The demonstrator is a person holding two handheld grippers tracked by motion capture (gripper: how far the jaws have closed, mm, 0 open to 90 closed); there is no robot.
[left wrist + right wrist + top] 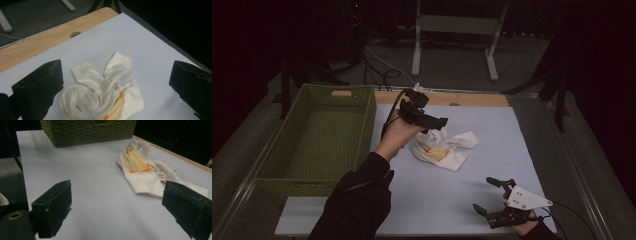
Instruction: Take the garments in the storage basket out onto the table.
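Observation:
A crumpled white cloth (443, 146) with a yellow and orange print lies on the pale mat (497, 130) near the table's middle. My left gripper (434, 125) hovers just over the cloth's far left part, held by a hand in a black sleeve. In the left gripper view its jaws stand wide apart, the left gripper (116, 66) open with the cloth (100, 92) below and between them, untouched. My right gripper (484, 194) rests low at the front right, well clear of the cloth. Its jaws are spread too, the right gripper (117, 187) open on nothing, with the cloth (142, 170) ahead.
A green woven basket (371, 115) stands empty along the left side of the mat; its wall (87, 132) is seen in the right gripper view. A wooden table edge (462, 99) runs behind the mat. Cables and a metal stand lie on the floor beyond.

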